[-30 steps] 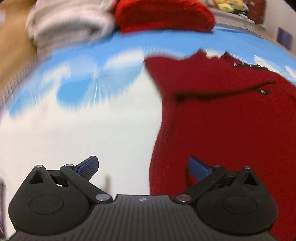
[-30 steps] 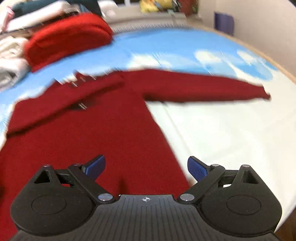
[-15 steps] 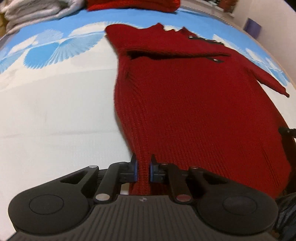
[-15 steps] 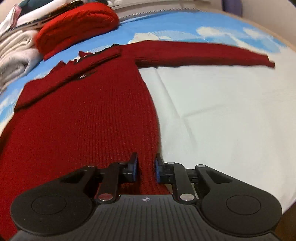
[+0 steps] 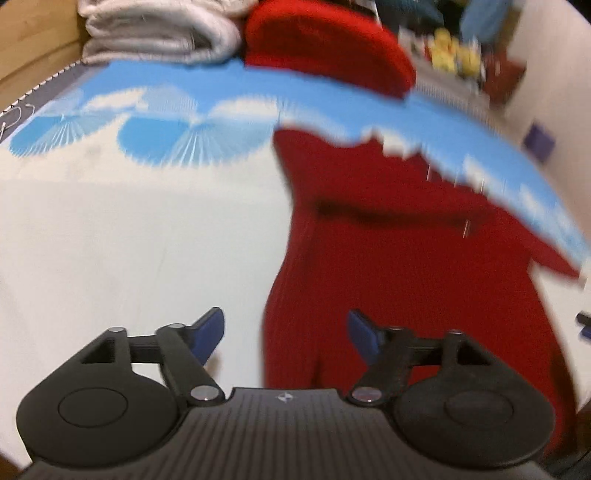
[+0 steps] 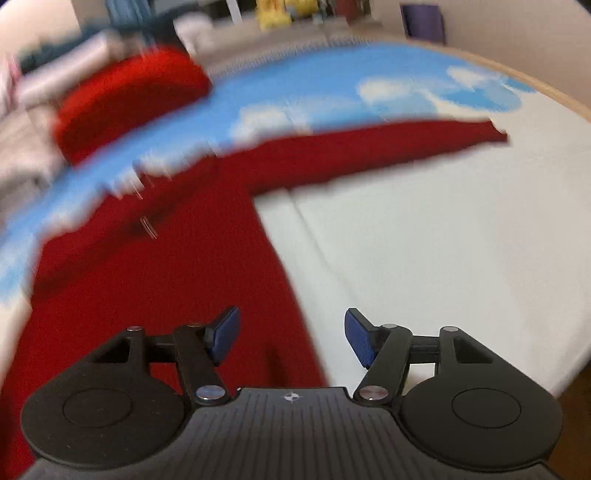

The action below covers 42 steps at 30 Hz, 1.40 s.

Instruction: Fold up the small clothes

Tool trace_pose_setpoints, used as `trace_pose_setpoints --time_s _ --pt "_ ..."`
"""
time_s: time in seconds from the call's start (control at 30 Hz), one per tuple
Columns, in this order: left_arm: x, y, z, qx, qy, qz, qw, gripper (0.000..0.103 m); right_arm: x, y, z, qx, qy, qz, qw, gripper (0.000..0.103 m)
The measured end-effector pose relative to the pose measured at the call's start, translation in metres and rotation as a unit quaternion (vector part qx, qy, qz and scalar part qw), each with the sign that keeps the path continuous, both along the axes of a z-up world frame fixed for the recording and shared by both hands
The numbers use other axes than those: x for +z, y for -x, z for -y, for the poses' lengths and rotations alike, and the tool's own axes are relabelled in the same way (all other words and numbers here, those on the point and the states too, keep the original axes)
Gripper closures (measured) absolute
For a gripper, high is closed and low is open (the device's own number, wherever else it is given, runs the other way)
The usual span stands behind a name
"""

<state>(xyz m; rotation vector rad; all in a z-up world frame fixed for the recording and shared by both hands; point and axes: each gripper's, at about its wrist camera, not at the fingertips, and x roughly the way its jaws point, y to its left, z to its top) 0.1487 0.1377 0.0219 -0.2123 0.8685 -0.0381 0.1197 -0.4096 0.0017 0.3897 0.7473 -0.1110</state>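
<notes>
A dark red knit sweater lies flat on the white and blue sheet, collar far from me. Its left sleeve is folded across the chest; its right sleeve stretches out to the right. My left gripper is open and empty above the sweater's lower left edge. My right gripper is open and empty above the sweater's lower right edge. Both views are blurred by motion.
A folded bright red garment and a stack of folded grey-white clothes lie at the far edge of the bed. The sheet lies bare to the right of the sweater. Shelves with small items stand beyond the bed.
Half a second ago both grippers were shut on the sweater's hem. Both have opened, let go and lifted away from it. The sweater lies flat.
</notes>
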Motion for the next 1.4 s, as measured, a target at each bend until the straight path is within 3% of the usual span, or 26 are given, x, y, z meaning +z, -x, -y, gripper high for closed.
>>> trace_pose_setpoints --time_s 0.13,0.23,0.3,0.37,0.47,0.53,0.57,0.6,0.63,0.67,0.73,0.83,0.93,1.03,1.07,1.1,1.13,1.2,1.23,1.27,1.4 --pt "0.002 -0.052 0.014 0.017 0.042 0.025 0.9987 0.023 0.019 -0.054 -0.016 0.029 -0.105 0.039 0.993 0.039" --pt "-0.012 -0.087 0.019 0.014 0.058 0.021 0.998 0.023 0.02 -0.115 -0.033 0.04 -0.138 0.036 0.989 0.039" --pt "-0.024 -0.107 0.026 -0.007 0.063 -0.002 0.998 0.023 0.011 -0.159 -0.042 0.032 -0.143 0.022 0.989 0.039" --pt "-0.034 -0.124 0.036 -0.066 0.071 -0.032 0.9947 0.023 -0.011 -0.205 -0.05 0.0 -0.155 -0.015 0.988 0.038" --pt "-0.041 -0.133 0.057 -0.108 0.024 -0.032 0.9933 0.02 -0.044 -0.244 -0.062 -0.054 -0.174 -0.067 0.981 0.036" --pt "-0.051 -0.143 0.063 -0.09 -0.011 -0.04 0.9951 0.02 -0.051 -0.258 -0.072 -0.075 -0.166 -0.04 0.983 0.025" --pt "-0.054 -0.148 0.063 -0.078 -0.014 -0.042 0.996 0.02 -0.048 -0.264 -0.079 -0.074 -0.151 -0.025 0.985 0.025" --pt "-0.054 -0.15 0.062 -0.066 -0.013 -0.038 0.997 0.02 -0.047 -0.268 -0.085 -0.075 -0.138 -0.022 0.987 0.028" --pt "-0.052 -0.153 0.06 -0.049 -0.015 -0.032 0.9982 0.02 -0.046 -0.27 -0.089 -0.081 -0.123 -0.014 0.989 0.057" --pt "-0.051 -0.152 0.059 -0.024 -0.032 -0.021 0.999 0.02 -0.044 -0.27 -0.093 -0.081 -0.113 -0.01 0.99 0.093" --pt "-0.047 -0.157 0.05 0.04 -0.065 -0.02 0.9968 0.02 -0.041 -0.274 -0.094 -0.073 -0.108 -0.014 0.991 0.094" --pt "-0.045 -0.161 0.016 0.108 -0.016 -0.034 0.9934 0.02 -0.021 -0.258 -0.096 -0.069 -0.102 0.004 0.992 0.094" --pt "-0.042 -0.162 -0.005 0.138 -0.007 -0.033 0.9899 0.02 -0.008 -0.229 -0.098 -0.057 -0.104 0.011 0.993 0.094" --pt "-0.043 -0.157 -0.012 0.139 -0.004 -0.035 0.9896 0.02 -0.033 -0.226 -0.09 -0.059 -0.084 -0.019 0.995 0.092" --pt "-0.043 -0.156 -0.013 0.135 -0.001 -0.035 0.9902 0.02 -0.051 -0.23 -0.082 -0.064 -0.096 -0.053 0.992 0.091" --pt "-0.041 -0.153 -0.012 0.126 0.004 -0.034 0.9915 0.02 -0.058 -0.227 -0.073 -0.067 -0.126 -0.042 0.989 0.091" --pt "-0.041 -0.153 -0.01 0.112 0.01 -0.028 0.9933 0.02 -0.057 -0.225 -0.065 -0.068 -0.146 -0.036 0.986 0.086" --pt "-0.039 -0.148 -0.006 0.084 0.027 -0.015 0.996 0.019 -0.048 -0.219 -0.055 -0.068 -0.155 -0.037 0.985 0.064" --pt "-0.038 -0.149 -0.002 0.071 0.036 -0.011 0.9968 0.018 -0.043 -0.216 -0.051 -0.068 -0.145 -0.03 0.987 0.046" --pt "-0.037 -0.149 0.004 0.062 0.041 -0.008 0.9972 0.018 -0.038 -0.213 -0.048 -0.069 -0.13 -0.019 0.989 0.042" --pt "-0.046 -0.157 0.027 0.057 0.032 -0.02 0.9977 0.016 -0.021 -0.192 -0.022 -0.104 -0.097 -0.005 0.99 0.043"
